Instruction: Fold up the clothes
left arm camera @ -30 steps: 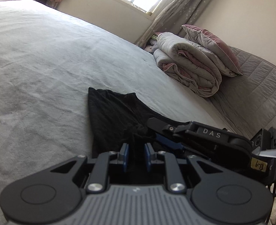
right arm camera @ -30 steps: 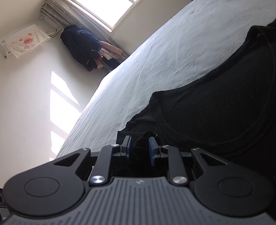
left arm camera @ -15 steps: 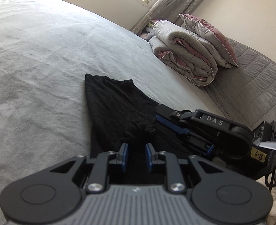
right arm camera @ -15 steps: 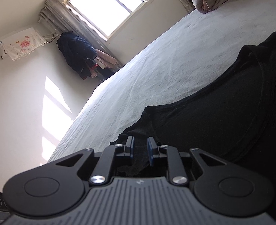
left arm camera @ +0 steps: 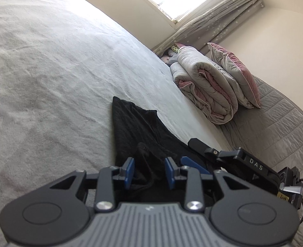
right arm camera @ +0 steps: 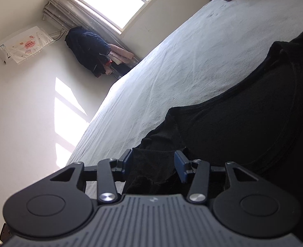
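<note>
A black garment (left arm camera: 135,123) lies spread on the pale grey bed sheet (left arm camera: 48,72). My left gripper (left arm camera: 149,164) hovers low over its near bunched edge. Its jaws are opening, and a fold of black cloth lies loose between the blue pads (left arm camera: 129,171) without being pinched. In the right wrist view the same black garment (right arm camera: 244,123) fills the right side. My right gripper (right arm camera: 153,156) is at its edge with jaws opening wide, cloth between them but free of the pads (right arm camera: 181,166). The right gripper (left arm camera: 223,160) also shows just right of the left one.
A rolled grey-and-pink duvet (left arm camera: 205,86) and a pillow (left arm camera: 234,72) sit at the head of the bed on a quilted grey cover (left arm camera: 275,123). Dark clothes (right arm camera: 87,49) hang by the window, near a covered wall unit (right arm camera: 23,45).
Both grippers' jaws have spread apart, the right one much more, letting go of the black cloth they pinched. The left gripper has rolled and shifted slightly over the garment.
</note>
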